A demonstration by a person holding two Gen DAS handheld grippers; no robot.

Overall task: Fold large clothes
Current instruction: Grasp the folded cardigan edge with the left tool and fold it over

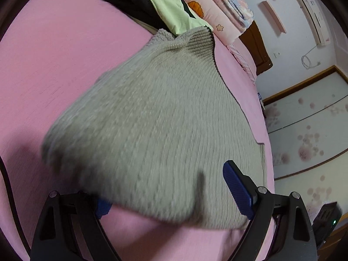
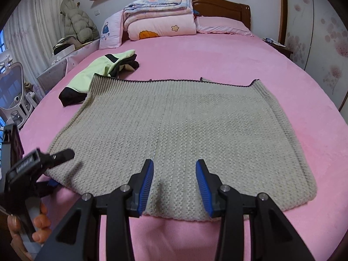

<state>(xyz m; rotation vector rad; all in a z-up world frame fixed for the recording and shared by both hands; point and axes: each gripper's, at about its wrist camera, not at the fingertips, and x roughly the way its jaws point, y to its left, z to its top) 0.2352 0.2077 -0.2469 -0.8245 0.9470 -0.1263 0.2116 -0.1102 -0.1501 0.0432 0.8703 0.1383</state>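
Here, sweater edge between both jaws (unclamped)

The grey sweater is chunky ribbed knit; the pink bedsheet looks soft, matt fleece; the headboard is glossy wood.

Each tool has black angular arms, silver screws and ribbed blue pads.
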